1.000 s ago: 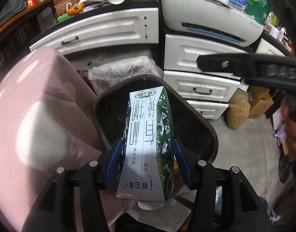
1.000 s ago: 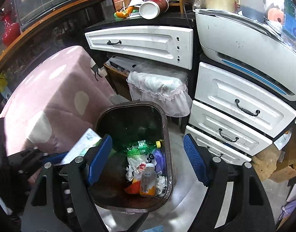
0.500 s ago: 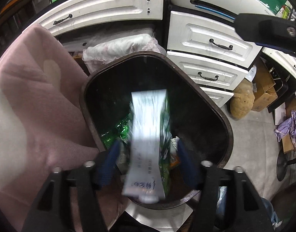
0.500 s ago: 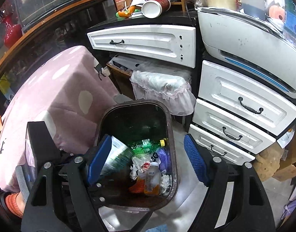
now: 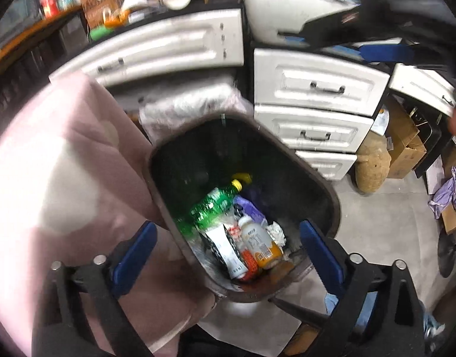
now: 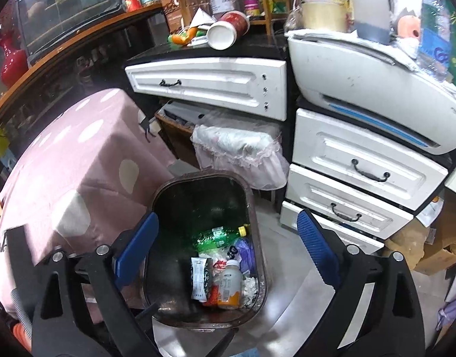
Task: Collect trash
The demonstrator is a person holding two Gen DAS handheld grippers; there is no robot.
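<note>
A dark brown trash bin (image 5: 332, 199) (image 6: 262, 270) stands on the floor beside a pink-covered table. Inside lie a green-and-white milk carton (image 5: 228, 248) (image 6: 199, 279), a green plastic bottle (image 5: 213, 205) (image 6: 216, 235), a small white and orange drink bottle (image 5: 259, 242) (image 6: 229, 284) and crumpled wrappers. My left gripper (image 5: 225, 250) hangs above the bin, open and empty. My right gripper (image 6: 226, 247) is also above the bin, open and empty. The right gripper's body shows at the top right of the left wrist view (image 5: 376, 20).
The pink spotted tablecloth (image 6: 79, 160) (image 5: 49, 163) lies left of the bin. White drawers (image 6: 355, 172) (image 5: 314, 113) and a white appliance (image 6: 361, 71) stand behind and right. A lace-covered item (image 6: 239, 151) sits behind the bin. Cardboard boxes (image 5: 406, 145) and a sack (image 5: 370, 166) are on the floor right.
My left gripper opened and let go of the milk carton, which dropped into the bin and now lies among the trash. The right gripper stayed open above the bin.
</note>
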